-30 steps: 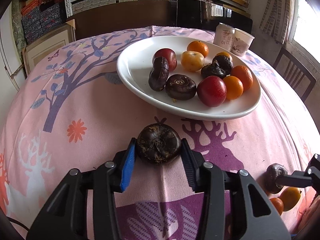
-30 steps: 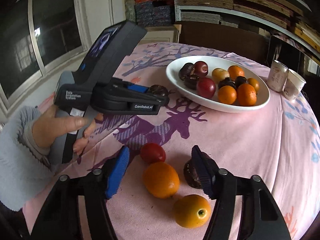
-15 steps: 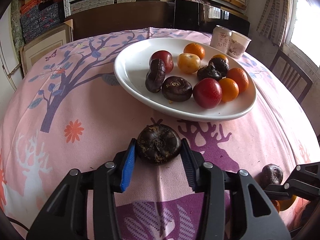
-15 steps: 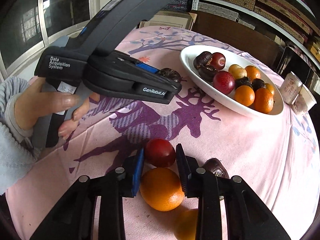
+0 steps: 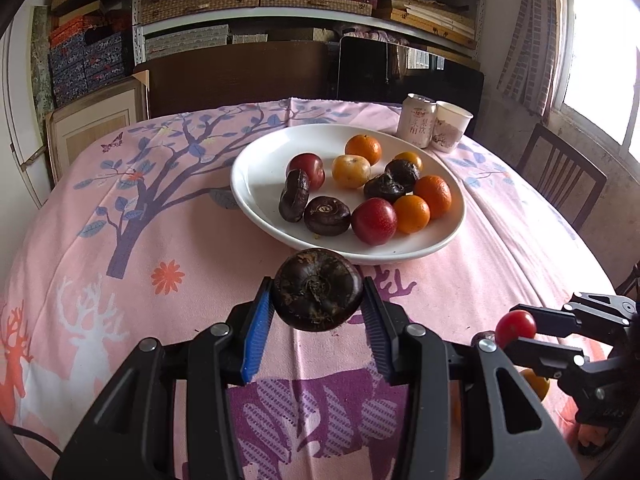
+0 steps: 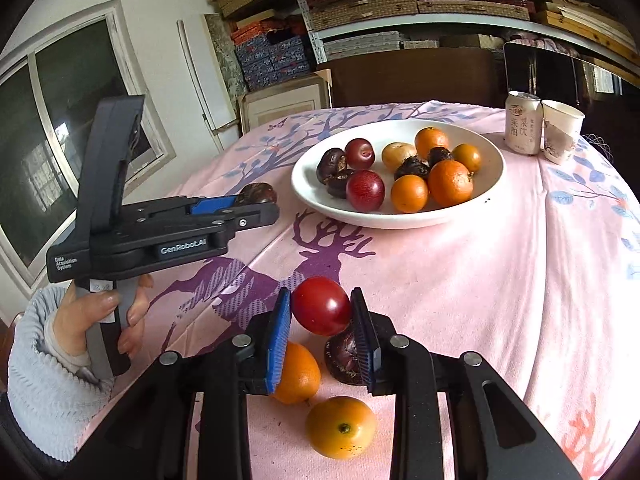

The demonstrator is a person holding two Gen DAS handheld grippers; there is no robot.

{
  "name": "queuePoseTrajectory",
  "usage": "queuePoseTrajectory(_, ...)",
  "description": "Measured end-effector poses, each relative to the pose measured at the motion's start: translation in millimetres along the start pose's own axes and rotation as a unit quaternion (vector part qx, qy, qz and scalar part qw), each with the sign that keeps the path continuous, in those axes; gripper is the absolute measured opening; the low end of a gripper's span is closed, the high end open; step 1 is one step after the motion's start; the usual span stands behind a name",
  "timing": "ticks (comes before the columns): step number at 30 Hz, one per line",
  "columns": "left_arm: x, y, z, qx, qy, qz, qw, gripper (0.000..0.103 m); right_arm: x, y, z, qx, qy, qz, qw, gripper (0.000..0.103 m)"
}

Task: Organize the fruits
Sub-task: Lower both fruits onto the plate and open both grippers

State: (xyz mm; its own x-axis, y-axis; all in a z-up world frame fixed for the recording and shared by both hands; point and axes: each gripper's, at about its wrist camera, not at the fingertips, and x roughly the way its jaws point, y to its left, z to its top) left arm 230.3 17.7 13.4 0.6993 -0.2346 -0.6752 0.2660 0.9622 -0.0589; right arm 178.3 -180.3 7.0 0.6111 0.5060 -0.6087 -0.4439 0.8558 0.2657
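My left gripper is shut on a dark brown water chestnut, held above the pink cloth just short of the white plate. The plate holds several oranges, red plums and dark chestnuts. My right gripper is shut on a red plum, lifted a little over the cloth. Below it lie two oranges and another dark chestnut. The left gripper shows at the left of the right wrist view, a hand on its grip; the right gripper with its plum shows at the right of the left wrist view.
A drink can and a paper cup stand behind the plate at the far right of the table. A wooden chair sits off the right side. Shelves of boxes fill the back wall. A person's hand in a grey sleeve holds the left tool.
My right gripper went from open over the loose fruit to shut on the red plum and lifted it. My left gripper rose with its chestnut toward the plate.
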Motion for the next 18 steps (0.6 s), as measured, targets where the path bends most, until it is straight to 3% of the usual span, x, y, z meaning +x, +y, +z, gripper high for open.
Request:
queuePoseTrajectory(7, 7, 1, 24, -0.009, -0.003, -0.014, 0.9998, 0.043, -2, -19, 21, 0.028, -0.009, -0.006, 1.000, 0.030)
queuePoseTrajectory(15, 43, -8, 68, 0.001, -0.001, -0.002, 1.0000, 0.043, 29, -33, 83, 0.049, -0.033, -0.025, 0.998, 0.030)
queuePoseTrajectory(16, 48, -8, 73, -0.004, -0.003, -0.001, 1.0000, 0.046, 37, -38, 92, 0.061, -0.042, -0.027, 0.997, 0.030)
queuePoseTrajectory(17, 54, -6, 78, -0.012, -0.003, 0.000, 0.9999, 0.065, 44, -44, 99, 0.076, -0.051, -0.025, 0.995, 0.030)
queuePoseTrajectory(18, 58, -3, 80, -0.026, -0.005, 0.003, 0.9996, 0.078, 52, -51, 103, 0.092, -0.058, -0.018, 0.994, 0.040)
